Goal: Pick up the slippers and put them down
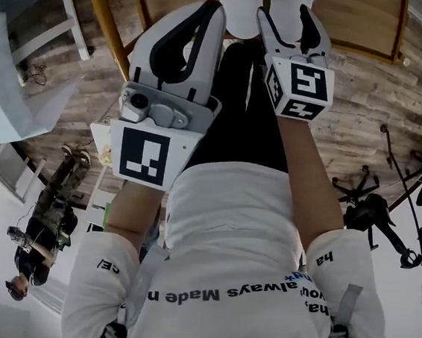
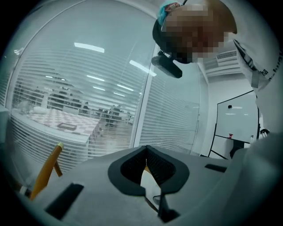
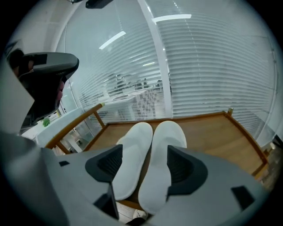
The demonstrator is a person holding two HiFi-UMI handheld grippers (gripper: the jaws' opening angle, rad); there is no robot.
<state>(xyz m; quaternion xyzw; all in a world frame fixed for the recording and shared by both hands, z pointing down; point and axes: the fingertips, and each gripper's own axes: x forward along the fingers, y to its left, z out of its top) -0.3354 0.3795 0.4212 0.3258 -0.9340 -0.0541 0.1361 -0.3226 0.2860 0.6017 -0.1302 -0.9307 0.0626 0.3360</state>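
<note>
Two white slippers, one (image 3: 130, 154) and the other (image 3: 166, 150), lie side by side on a wooden platform (image 3: 212, 132), heels towards me and over its front edge. In the head view the pair (image 1: 246, 11) shows at the top. My right gripper (image 3: 143, 165) is open just short of the heels; the slippers show in the gap between its jaws, and the pads touch neither. From above, the right gripper (image 1: 285, 18) stands beside the pair. My left gripper (image 2: 146, 159) is shut on nothing and points at a blinded window; in the head view the left gripper (image 1: 212, 11) is left of the slippers.
The platform has a raised wooden rim and slanted wooden legs (image 1: 104, 11). A person (image 1: 44, 222) stands on the plank floor at lower left. A black tripod (image 1: 371, 211) lies at the right. An office chair (image 3: 48, 75) stands left of the platform. Window blinds (image 3: 212, 66) lie beyond.
</note>
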